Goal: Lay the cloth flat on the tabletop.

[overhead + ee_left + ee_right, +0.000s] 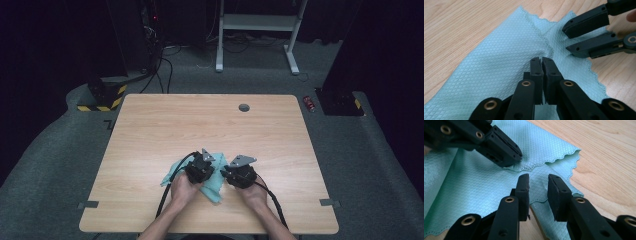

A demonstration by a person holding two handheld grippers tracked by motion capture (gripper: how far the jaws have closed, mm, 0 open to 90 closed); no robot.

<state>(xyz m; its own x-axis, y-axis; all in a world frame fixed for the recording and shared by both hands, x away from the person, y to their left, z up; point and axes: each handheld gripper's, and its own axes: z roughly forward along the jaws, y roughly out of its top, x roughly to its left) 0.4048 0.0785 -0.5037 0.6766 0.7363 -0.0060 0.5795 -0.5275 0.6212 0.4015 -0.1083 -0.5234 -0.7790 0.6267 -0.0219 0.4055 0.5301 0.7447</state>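
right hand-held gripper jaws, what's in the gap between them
Nothing is clamped: the right hand-held gripper stands open over the teal cloth, and only the cloth's scalloped edge lying on the table shows through the gap, in the right gripper view.

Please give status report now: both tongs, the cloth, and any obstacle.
Left tongs shut, pinching a fold of the teal cloth. Right tongs open over its scalloped edge. Cloth lies on the table. Nothing in the way.
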